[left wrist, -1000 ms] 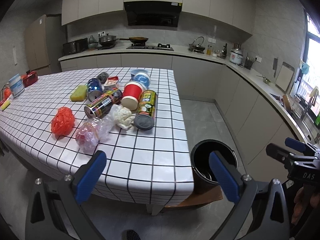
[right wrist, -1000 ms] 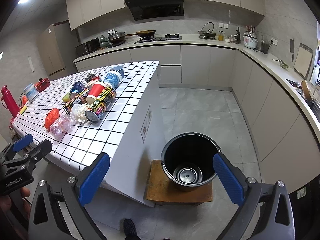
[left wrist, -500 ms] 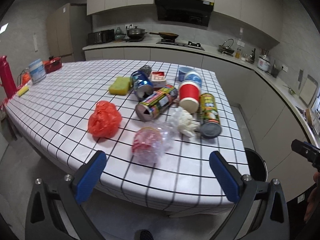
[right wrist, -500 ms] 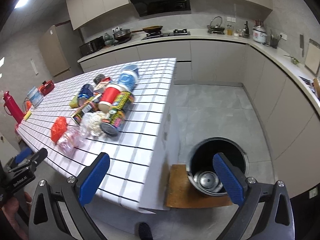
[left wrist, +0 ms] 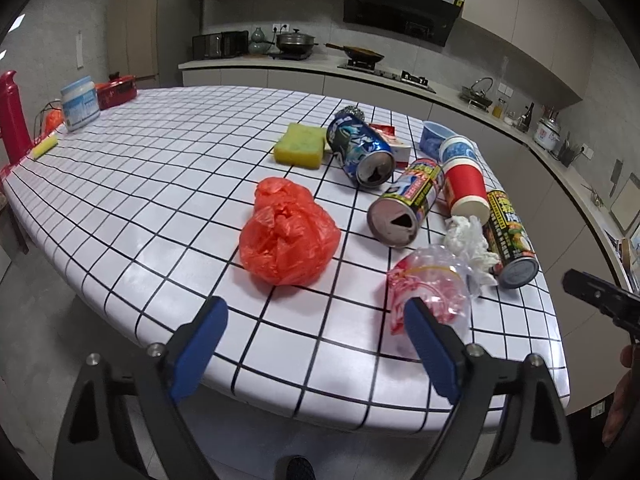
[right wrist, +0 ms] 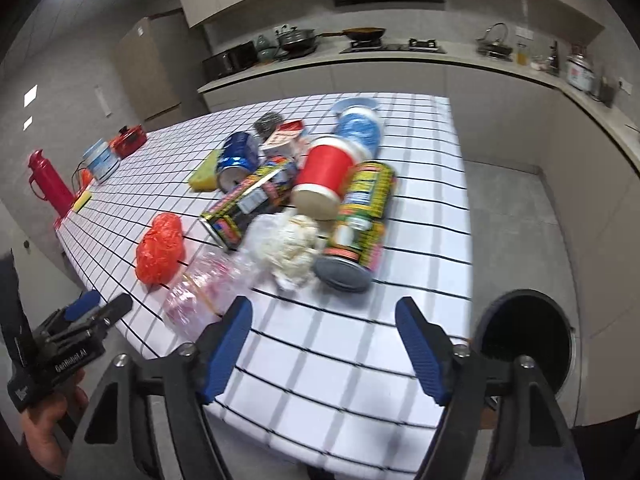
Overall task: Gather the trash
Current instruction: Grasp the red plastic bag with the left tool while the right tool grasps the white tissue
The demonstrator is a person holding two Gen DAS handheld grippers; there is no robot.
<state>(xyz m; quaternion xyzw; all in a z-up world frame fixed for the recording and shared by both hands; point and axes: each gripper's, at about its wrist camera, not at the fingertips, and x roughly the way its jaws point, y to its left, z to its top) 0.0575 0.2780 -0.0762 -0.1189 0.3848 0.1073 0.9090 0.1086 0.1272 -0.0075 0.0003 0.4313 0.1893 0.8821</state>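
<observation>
Trash lies in a heap on the white checked table [left wrist: 160, 184]: an orange plastic bag [left wrist: 286, 238], a clear plastic bag [left wrist: 430, 286], crumpled tissue [left wrist: 470, 240], three lying cans [left wrist: 394, 208], a red paper cup [left wrist: 466, 192] and a yellow sponge [left wrist: 300, 146]. My left gripper [left wrist: 316, 338] is open and empty at the table's near edge, in front of the orange bag. My right gripper [right wrist: 324, 340] is open and empty over the table's corner, near the clear bag [right wrist: 204, 288] and tissue [right wrist: 286, 246]. A black bin [right wrist: 528, 340] stands on the floor to the right.
A red thermos [left wrist: 12, 116], a white tub [left wrist: 80, 102] and a red pot [left wrist: 118, 88] stand at the table's far left. Kitchen counters [left wrist: 440, 92] run along the back and right walls. The left gripper shows in the right wrist view [right wrist: 86, 312].
Both grippers have swung left from the bin towards the table and come closer to the trash. Both stay open.
</observation>
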